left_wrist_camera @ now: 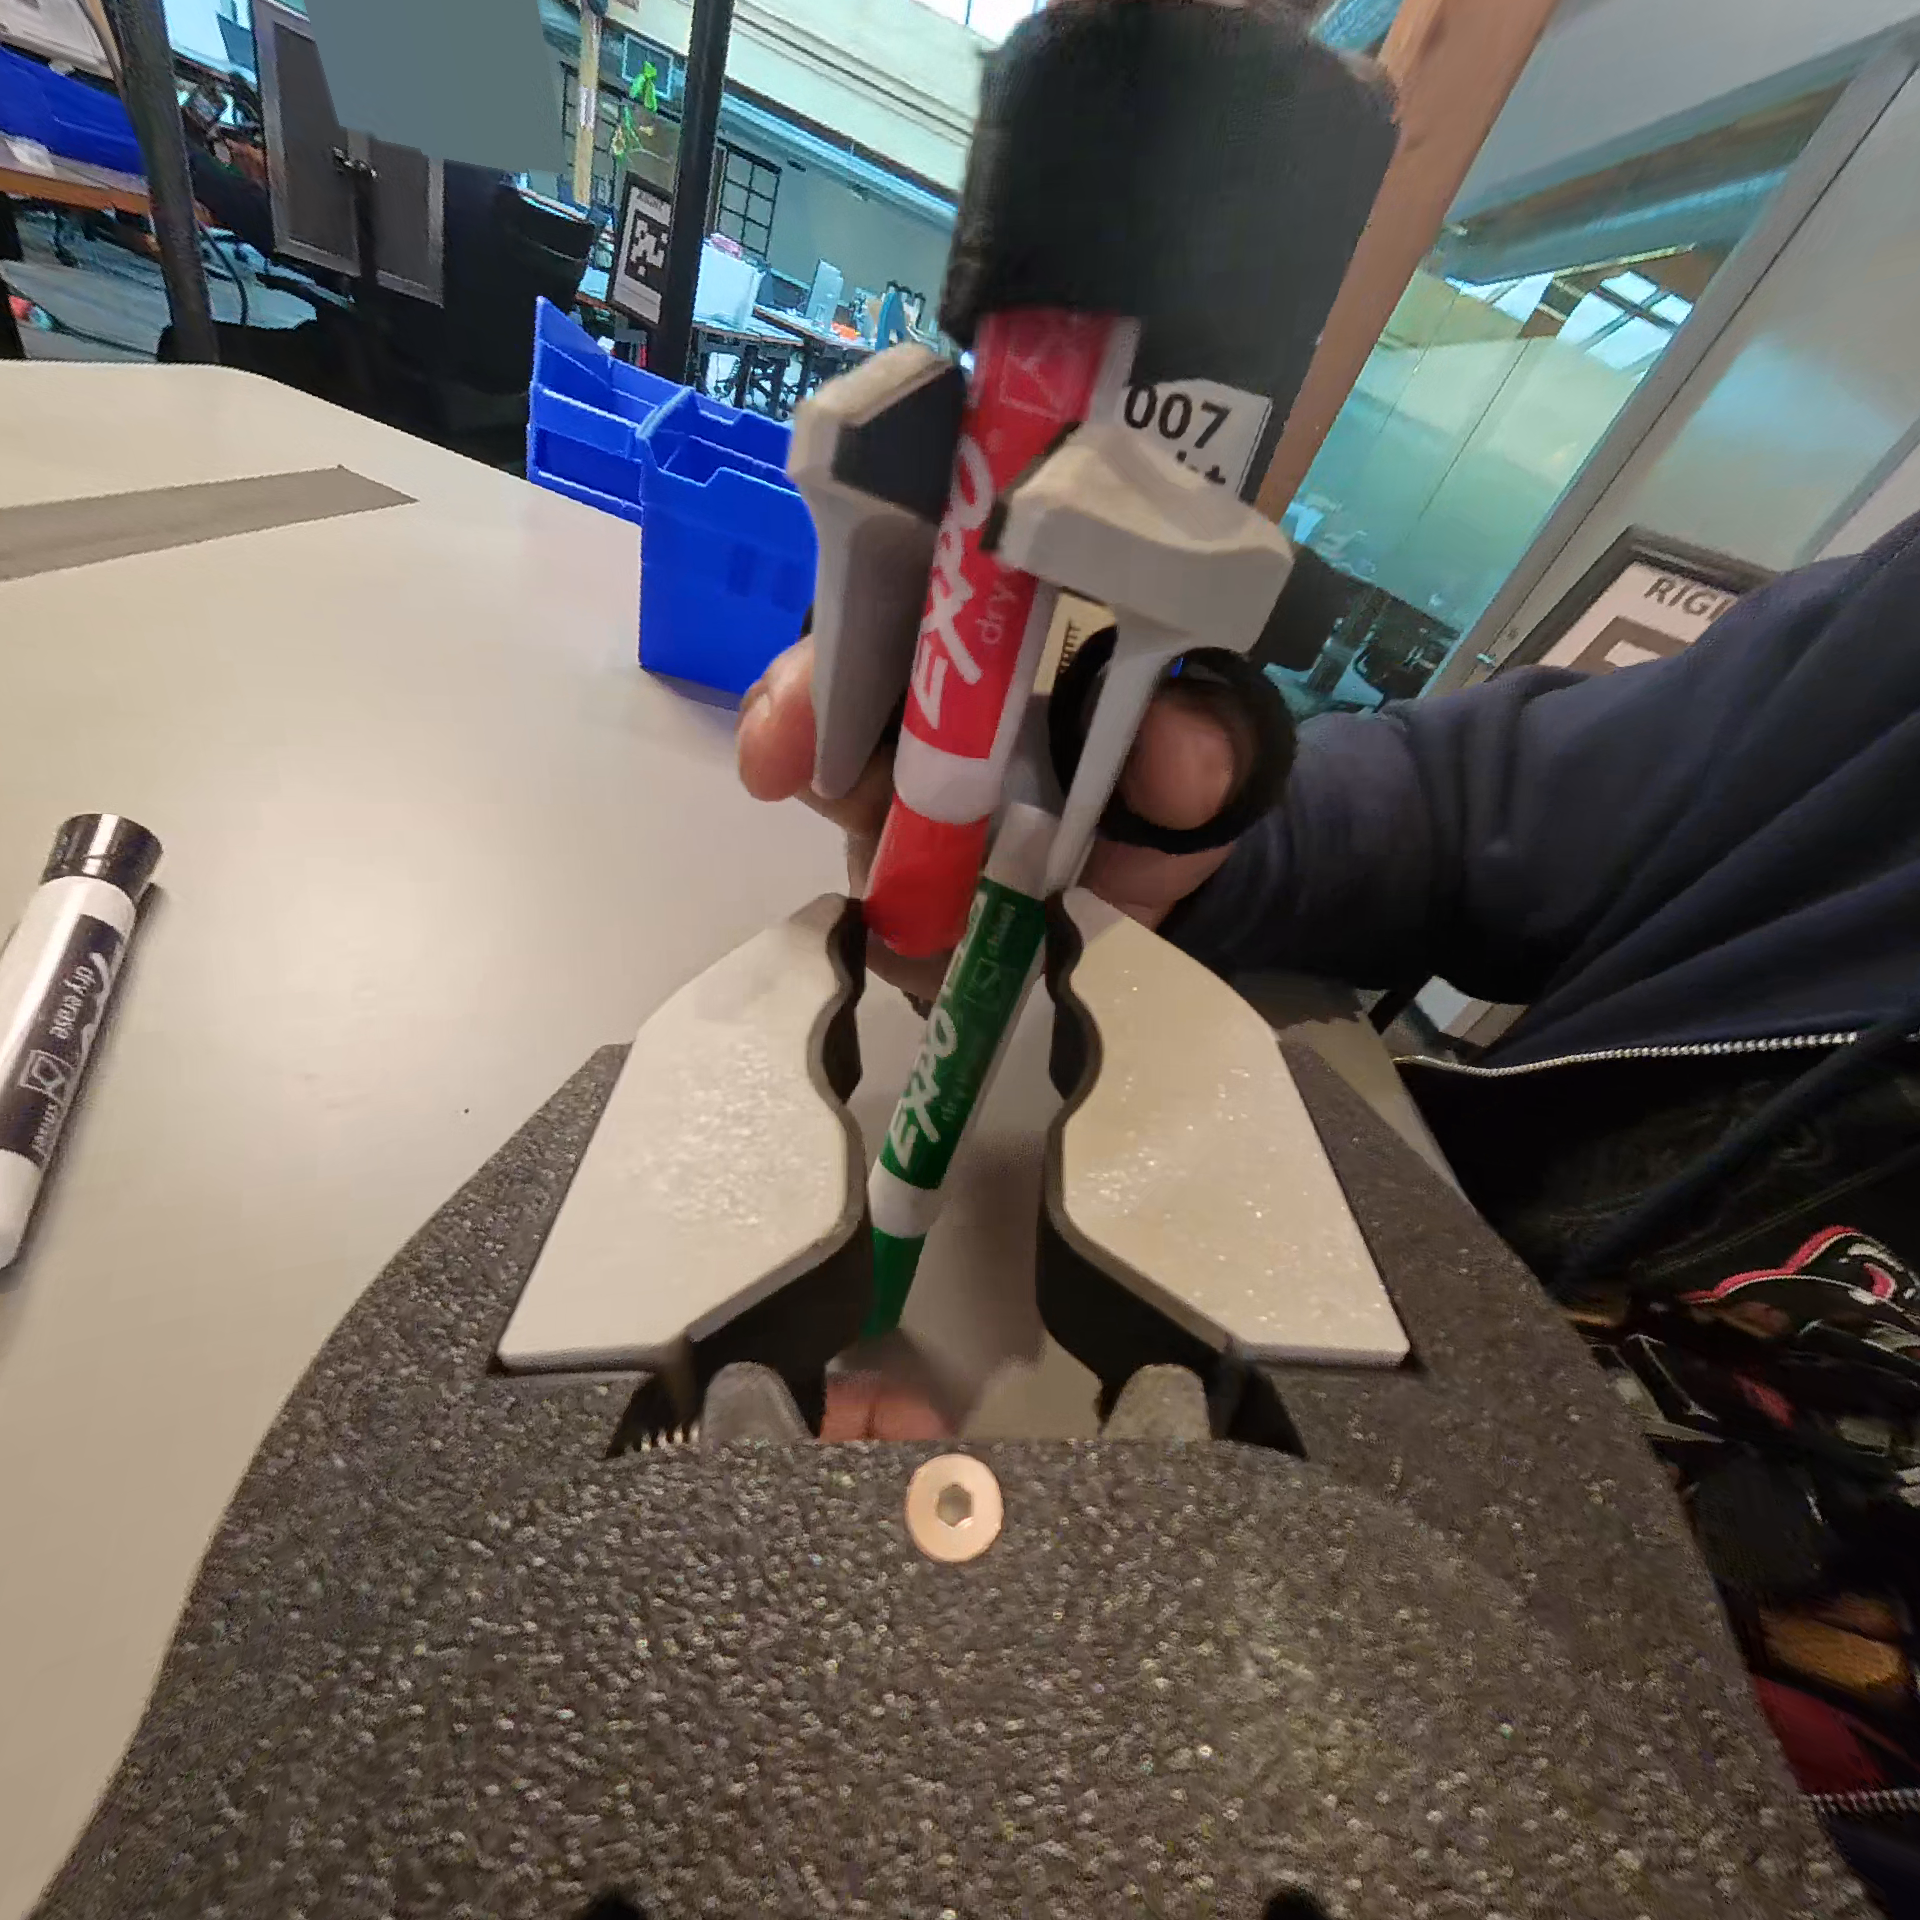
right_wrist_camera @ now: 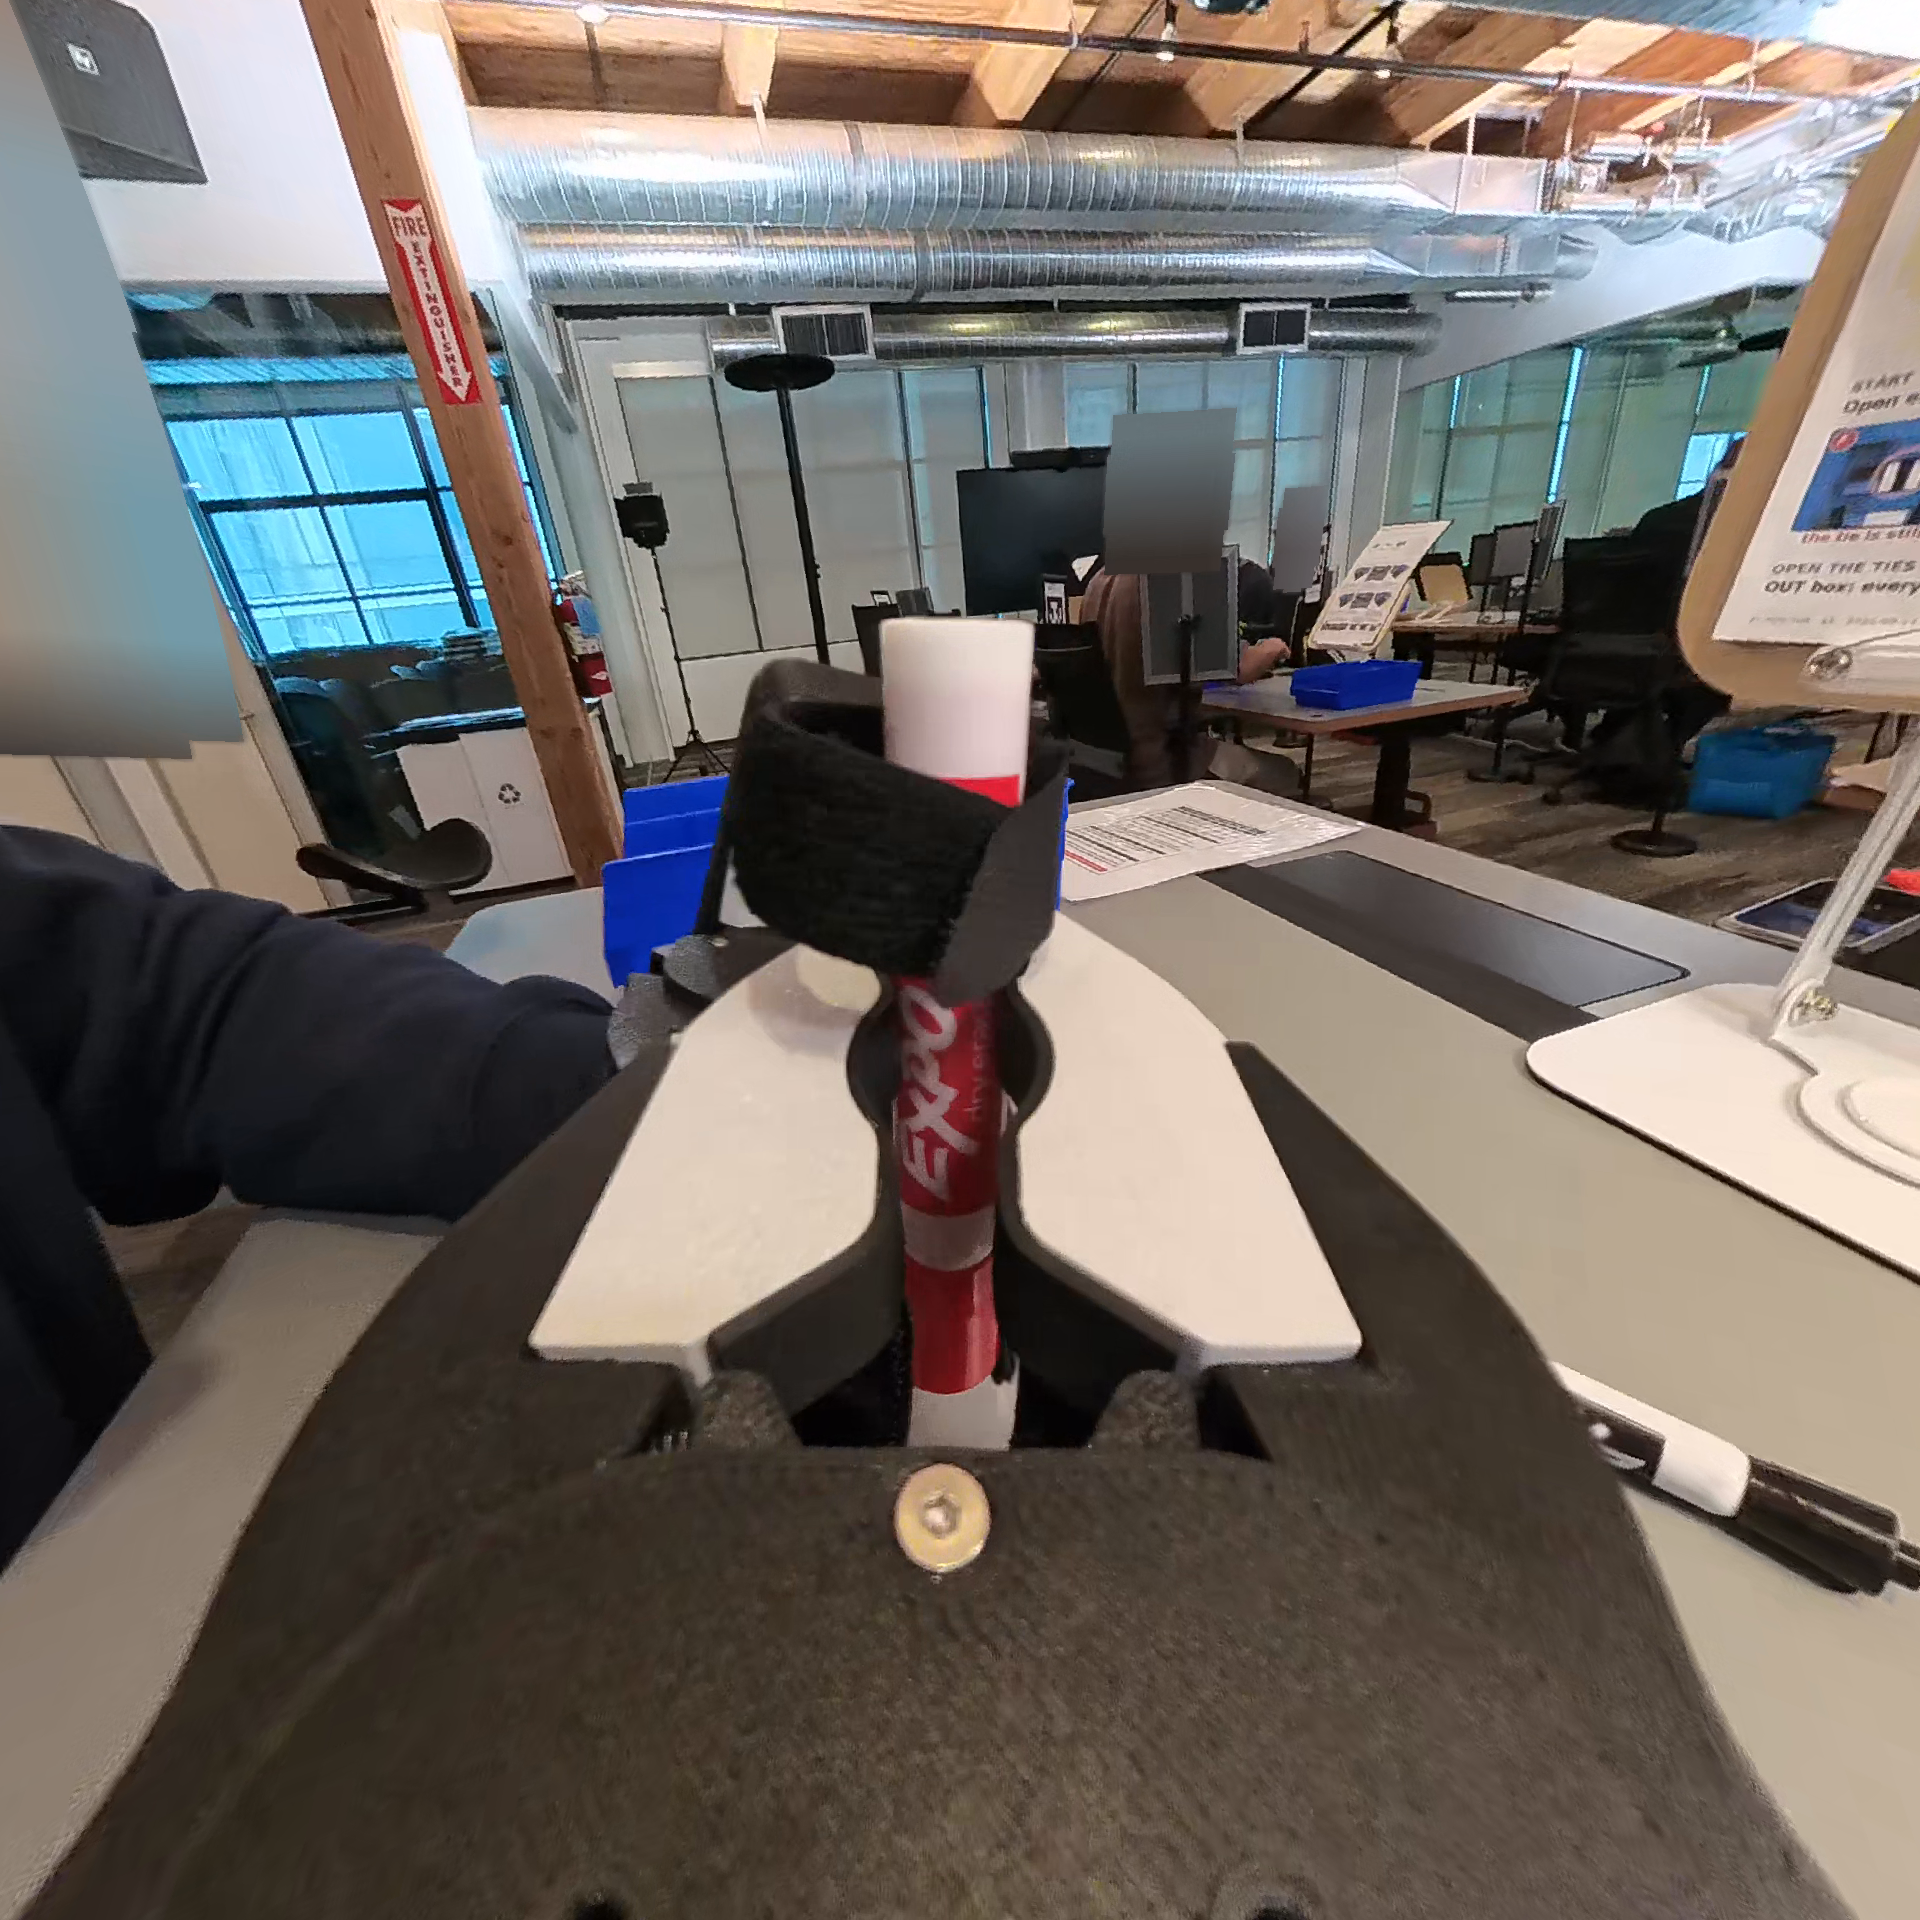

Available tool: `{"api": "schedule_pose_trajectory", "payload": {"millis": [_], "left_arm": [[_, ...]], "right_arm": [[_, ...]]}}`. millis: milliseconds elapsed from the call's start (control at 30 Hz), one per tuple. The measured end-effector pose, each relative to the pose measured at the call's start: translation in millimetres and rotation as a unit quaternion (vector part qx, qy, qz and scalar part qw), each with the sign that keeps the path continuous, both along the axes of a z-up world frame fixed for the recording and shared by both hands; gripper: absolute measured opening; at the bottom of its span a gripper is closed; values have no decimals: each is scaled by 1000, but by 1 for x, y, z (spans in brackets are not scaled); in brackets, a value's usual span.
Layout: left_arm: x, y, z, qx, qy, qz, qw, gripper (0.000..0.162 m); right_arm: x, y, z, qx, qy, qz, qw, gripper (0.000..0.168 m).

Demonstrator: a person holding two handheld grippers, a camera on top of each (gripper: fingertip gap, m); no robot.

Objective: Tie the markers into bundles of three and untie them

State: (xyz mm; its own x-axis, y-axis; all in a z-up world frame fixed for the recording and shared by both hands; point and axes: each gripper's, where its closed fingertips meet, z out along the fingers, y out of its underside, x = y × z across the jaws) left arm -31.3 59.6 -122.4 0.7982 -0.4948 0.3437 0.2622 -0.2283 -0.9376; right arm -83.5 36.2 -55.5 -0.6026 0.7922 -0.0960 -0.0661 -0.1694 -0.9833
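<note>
My right gripper [right_wrist_camera: 940,1049] clamps the red marker [right_wrist_camera: 943,1164] upright, a black strap [right_wrist_camera: 852,862] looped round its top. My left gripper [left_wrist_camera: 951,935] pinches the green marker [left_wrist_camera: 951,1049] beside it. A black marker [left_wrist_camera: 62,1018] lies on the table [left_wrist_camera: 364,831].

The blue bins [left_wrist_camera: 717,540] stood beyond my left fingers [left_wrist_camera: 779,1091], blocking the far side of the bench [left_wrist_camera: 364,831]. Left of the bins, the bench lay open up to the black marker [left_wrist_camera: 62,1018] near its edge. Right of the bins, my own sleeve [left_wrist_camera: 1558,810] and my right fingers [left_wrist_camera: 1132,540] closed the way. Further right of the bins, a white stand base [right_wrist_camera: 1714,1081] filled the bench.
</note>
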Motion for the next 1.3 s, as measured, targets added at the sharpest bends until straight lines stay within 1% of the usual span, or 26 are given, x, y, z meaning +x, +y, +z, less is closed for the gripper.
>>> {"api": "schedule_pose_trajectory", "payload": {"millis": [67, 233, 267, 300, 367, 600, 633, 667, 767, 867, 933, 1033, 1167, 1200, 1267, 1300], "left_arm": [[-1, 0, -1, 1, 10, 10, 1000, 32], [-3, 3, -3, -15, -4, 7, 1000, 31], [-3, 3, -4, -17, -4, 7, 1000, 28], [-6, 5, -6, -23, -4, 21, 999, 19], [-8, 6, -6, -26, -13, 20, 999, 18], [-9, 5, -5, -22, -8, 31, 999, 19], [-12, 4, -4, -20, -17, 34, 999, 21], [-14, 3, -3, -17, -31, 34, 999, 26], [-26, -5, 6, 12, -61, 46, 997, 34], [-32, -7, 4, 7, -43, 61, 997, 41], [-26, -5, 0, -5, -17, 57, 998, 47], [-12, -2, -3, -7, 19, 43, 999, 49], [-2, -2, 2, 13, 13, 32, 999, 45], [1, -3, 3, 18, 11, 26, 999, 39], [3, -3, 4, 21, 15, 26, 999, 36], [4, -4, 4, 23, 17, 22, 999, 31]], "right_arm": [[0, 0, 0, 3, 2, 1, 1000, 14], [-4, 5, -3, -11, -3, -4, 1000, 15], [-4, 6, -3, -15, -2, -4, 1000, 15], [-3, 6, -3, -23, -1, 3, 1000, 14], [-2, 5, -2, -28, -1, 4, 1000, 15], [0, 5, -3, -10, 5, 4, 1000, 14], [0, 6, -4, -4, 4, -1, 1000, 14], [-1, 8, -6, 4, -2, -8, 1000, 14], [-6, 15, -17, 10, -45, -30, 998, 14], [-8, 20, -18, -17, -67, -28, 997, 14], [-7, 19, -13, -53, -73, -12, 996, 14], [-5, 13, -8, -94, -74, 11, 993, 14], [-5, 3, -12, -92, -69, 18, 993, 15], [-5, 1, -13, -90, -69, 19, 993, 15], [-5, -1, -13, -86, -67, 22, 994, 16], [-6, -1, -13, -82, -66, 21, 994, 18]]}}
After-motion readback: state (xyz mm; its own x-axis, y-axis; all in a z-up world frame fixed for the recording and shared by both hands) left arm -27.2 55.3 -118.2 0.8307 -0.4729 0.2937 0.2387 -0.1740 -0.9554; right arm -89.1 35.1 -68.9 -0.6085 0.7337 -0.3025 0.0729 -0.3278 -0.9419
